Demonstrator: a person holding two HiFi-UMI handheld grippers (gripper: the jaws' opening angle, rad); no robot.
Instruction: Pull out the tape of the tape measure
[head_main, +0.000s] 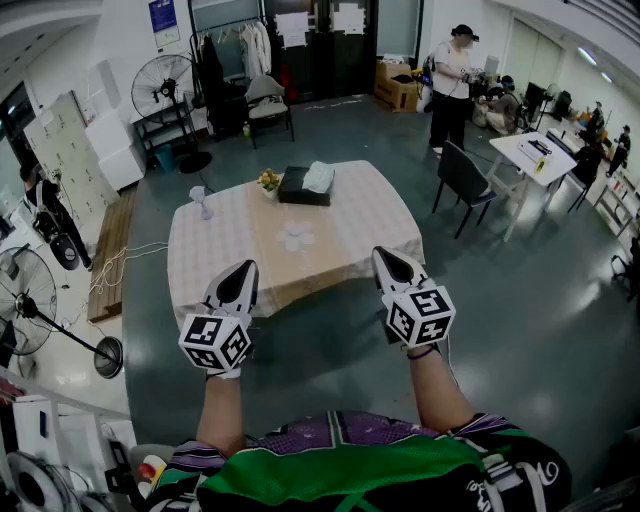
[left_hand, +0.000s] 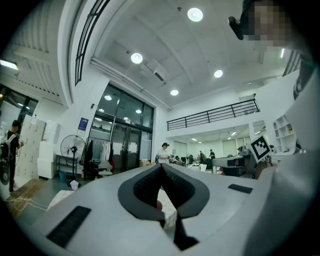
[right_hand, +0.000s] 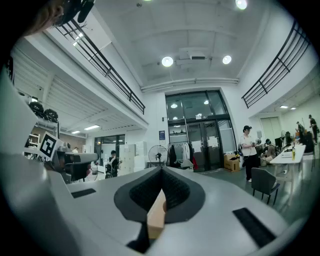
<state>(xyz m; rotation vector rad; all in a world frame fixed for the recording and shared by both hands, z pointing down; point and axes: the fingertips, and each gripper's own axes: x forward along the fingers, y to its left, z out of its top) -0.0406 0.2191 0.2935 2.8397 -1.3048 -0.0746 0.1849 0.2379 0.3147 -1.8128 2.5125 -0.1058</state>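
The left gripper (head_main: 243, 272) and the right gripper (head_main: 385, 258) both have their jaws pressed together on nothing. They hang level at the near edge of the square table with a pale checked cloth (head_main: 205, 255). A small whitish object (head_main: 297, 237) lies mid-tabletop. I cannot tell whether it is the tape measure. A black box (head_main: 300, 190) sits at the far edge.

We face a cloth-covered table (head_main: 210, 260): black box (head_main: 295, 191) at twelve o'clock, flowers (head_main: 268, 180) at eleven, glass (head_main: 200, 198) at ten, a pale flat thing (head_main: 297, 237) at centre.
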